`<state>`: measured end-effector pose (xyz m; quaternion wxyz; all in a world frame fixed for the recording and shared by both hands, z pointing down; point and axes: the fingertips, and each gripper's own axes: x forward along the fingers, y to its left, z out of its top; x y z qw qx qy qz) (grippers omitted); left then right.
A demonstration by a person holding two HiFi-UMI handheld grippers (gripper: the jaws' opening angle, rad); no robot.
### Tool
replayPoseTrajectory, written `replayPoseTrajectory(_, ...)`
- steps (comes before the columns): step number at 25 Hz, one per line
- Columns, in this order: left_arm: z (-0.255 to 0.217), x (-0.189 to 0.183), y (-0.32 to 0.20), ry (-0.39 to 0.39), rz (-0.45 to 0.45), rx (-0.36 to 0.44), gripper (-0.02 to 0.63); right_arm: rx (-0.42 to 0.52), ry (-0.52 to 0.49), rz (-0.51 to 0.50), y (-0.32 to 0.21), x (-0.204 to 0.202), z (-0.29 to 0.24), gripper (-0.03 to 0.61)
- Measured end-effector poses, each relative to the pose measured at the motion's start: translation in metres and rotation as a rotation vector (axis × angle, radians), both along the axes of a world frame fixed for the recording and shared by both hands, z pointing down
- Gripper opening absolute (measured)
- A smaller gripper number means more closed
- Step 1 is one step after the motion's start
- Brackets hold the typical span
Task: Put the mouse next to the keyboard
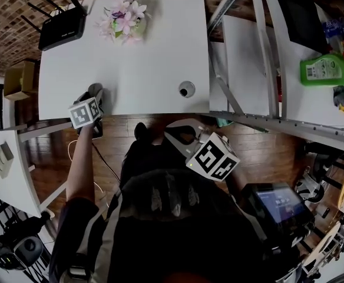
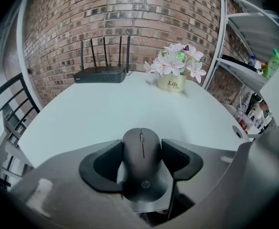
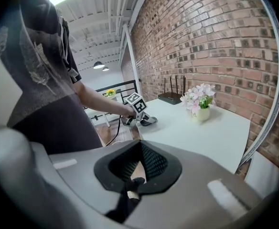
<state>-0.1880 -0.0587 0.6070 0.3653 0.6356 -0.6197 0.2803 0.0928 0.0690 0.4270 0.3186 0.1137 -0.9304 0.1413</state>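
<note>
- Left tool point(image 2: 142, 152): jaws part-open and closed onto the mouse point(image 2: 140, 168), one pad on each flank. The mouse sits lengthwise between them, wheel end pointing away. The grip is taken across the narrow waist, presumably so the body cannot swivel while it is carried.
- Right tool point(image 3: 139, 149): jaw tips drawn together with nothing between them. It is held back against the person's body, off the bench point(image 1: 148, 58). Judged to be parked clear of the working side, as one tool is enough for this load.
- Mouse location: at the near left edge of the white bench, within the left tool. Whether it rests on the surface or hangs just above it cannot be determined.
- Surroundings: a router point(image 1: 63, 25) and a flower pot point(image 1: 123, 16) stand at the far edge, well apart from the mouse. A cable hole point(image 1: 187, 89) lies near the front right. A shelf rack with a green bottle point(image 1: 328, 68) stands to the right.
- Finding: no keyboard appears in any view, so the destination is unconfirmed. The task is judged to be at the carrying stage, placement not yet done.
</note>
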Motion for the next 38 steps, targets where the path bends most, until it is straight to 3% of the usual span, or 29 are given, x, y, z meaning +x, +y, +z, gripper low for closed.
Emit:
replayPoseTrajectory(14,0.000,0.039,0.001,0.000,0.047,-0.022,0.267,-0.006,-0.009,0.005,-0.009,0.027,0.003,0.006)
replayPoseTrajectory(38,-0.003,0.087,-0.007,0.004,0.091,-0.013,0.266,-0.007,0.001,-0.057,-0.004,0.040,0.006,0.006)
